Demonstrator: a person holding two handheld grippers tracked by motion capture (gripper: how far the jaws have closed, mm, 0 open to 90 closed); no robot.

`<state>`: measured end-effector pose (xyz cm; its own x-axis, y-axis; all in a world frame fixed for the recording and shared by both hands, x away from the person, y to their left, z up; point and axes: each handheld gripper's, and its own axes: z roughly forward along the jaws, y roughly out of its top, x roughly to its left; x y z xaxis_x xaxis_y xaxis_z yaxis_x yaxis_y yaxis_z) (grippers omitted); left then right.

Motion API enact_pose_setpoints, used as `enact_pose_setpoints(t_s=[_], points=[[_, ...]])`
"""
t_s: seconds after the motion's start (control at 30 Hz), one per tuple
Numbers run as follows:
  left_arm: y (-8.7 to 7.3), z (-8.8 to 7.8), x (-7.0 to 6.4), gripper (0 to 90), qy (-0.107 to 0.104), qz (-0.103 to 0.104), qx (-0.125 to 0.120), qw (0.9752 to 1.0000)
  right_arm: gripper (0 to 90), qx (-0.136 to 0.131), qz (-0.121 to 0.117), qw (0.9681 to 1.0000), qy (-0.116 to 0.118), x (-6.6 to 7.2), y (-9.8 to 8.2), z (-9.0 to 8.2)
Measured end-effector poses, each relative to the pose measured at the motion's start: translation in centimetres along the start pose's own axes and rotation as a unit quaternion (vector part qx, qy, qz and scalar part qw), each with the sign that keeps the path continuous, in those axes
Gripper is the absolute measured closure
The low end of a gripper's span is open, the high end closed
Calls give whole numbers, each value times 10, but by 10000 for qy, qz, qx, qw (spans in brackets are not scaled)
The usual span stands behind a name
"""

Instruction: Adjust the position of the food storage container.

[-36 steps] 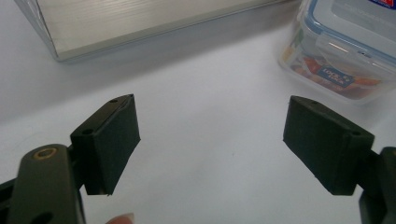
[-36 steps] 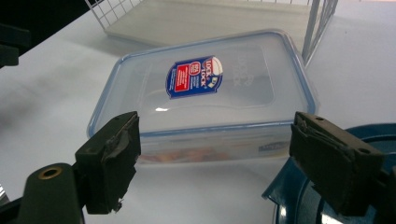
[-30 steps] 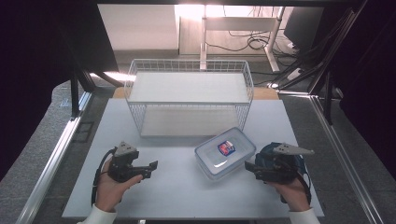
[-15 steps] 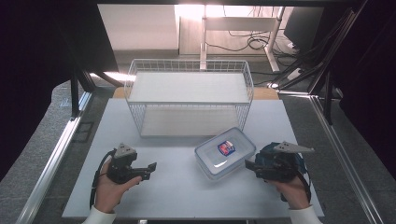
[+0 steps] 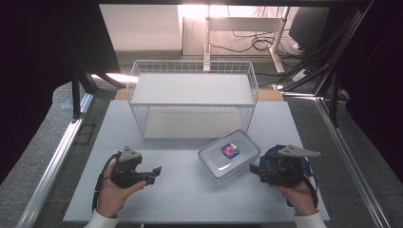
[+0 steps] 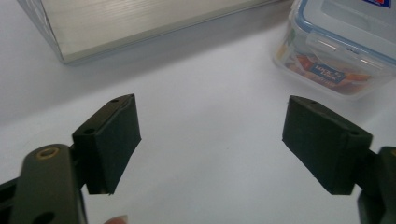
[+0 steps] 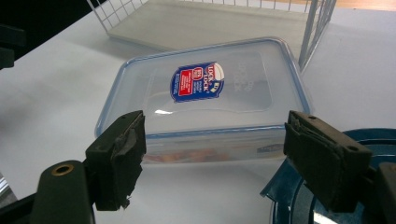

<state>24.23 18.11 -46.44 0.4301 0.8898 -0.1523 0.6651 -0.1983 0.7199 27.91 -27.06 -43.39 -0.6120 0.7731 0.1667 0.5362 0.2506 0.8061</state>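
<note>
Spreading across the lower half of the high view, the white rectangular table (image 5: 190, 199) carried a white wire basket (image 5: 192, 102) with a pale flat floor at upper centre, and just below its right corner sat the clear rectangular plastic container with a blue-rimmed snap lid (image 5: 229, 156), slightly turned and closed, a red-and-blue label at the middle of its lid. As a judgement, little of the work looked done: the container rested on the table outside the basket, ungrasped, so gripping and lifting were left. The right gripper (image 7: 212, 163), at lower right of the high view, had its jaws spread wide and empty, the container's near wall just beyond them. The left gripper (image 6: 210, 149), at lower left, held nothing, its jaws likewise wide apart over bare table.
</note>
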Motion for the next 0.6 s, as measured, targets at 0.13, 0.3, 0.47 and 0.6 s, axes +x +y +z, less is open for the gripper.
enact_pose_setpoints(t_s=[0.13,0.3,0.47,0.6], points=[[-2,1,2,202,106,-36,87,9999,206,145,-17,9999,-26,1,3,4],[-3,-3,5,201,111,-96,52,9999,176,281,74,9995,-136,-2,18,8],[0,-8,3,203,137,-83,-8,9999,182,438,198,9987,-178,-4,34,12],[0,-8,3,199,96,-59,28,9999,228,591,166,9976,-317,-7,45,14]])
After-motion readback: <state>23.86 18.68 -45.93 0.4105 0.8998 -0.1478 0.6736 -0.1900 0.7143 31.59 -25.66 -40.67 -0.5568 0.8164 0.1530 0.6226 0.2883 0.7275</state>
